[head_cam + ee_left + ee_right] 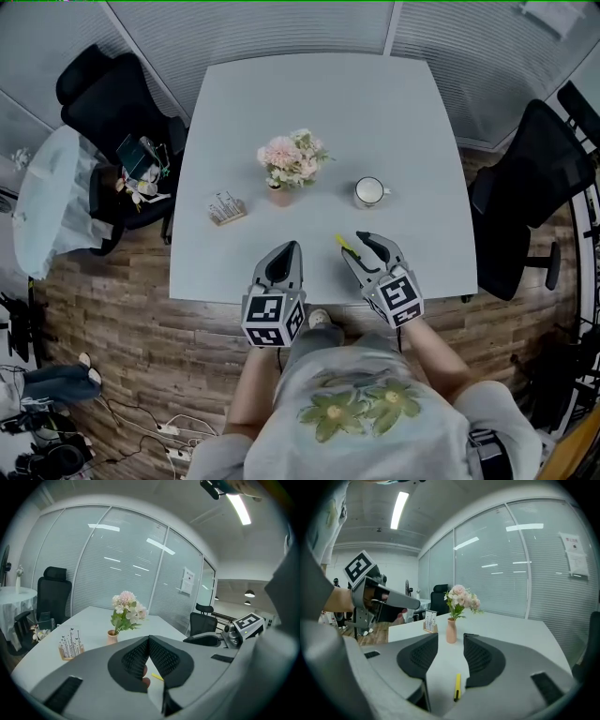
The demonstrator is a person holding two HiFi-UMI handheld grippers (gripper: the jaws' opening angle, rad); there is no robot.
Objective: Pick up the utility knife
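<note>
The utility knife (346, 245) is a slim yellow-and-black tool lying flat on the grey table (309, 94), near its front edge. My right gripper (354, 242) is open just above the table. In the right gripper view the knife (457, 687) lies on the table between the two jaws, closer to the right one, and the pads do not touch it. My left gripper (290, 247) hovers to the knife's left with its tips touching and nothing held. Past those shut jaws (149, 638) a sliver of the knife (157, 677) shows.
A pink flower bouquet in a small vase (291, 161) stands mid-table. To its right is a white mug (369, 191), to its left a small card stand (227, 208). Black office chairs sit at left (112, 94) and right (530, 178). Glass partitions stand behind.
</note>
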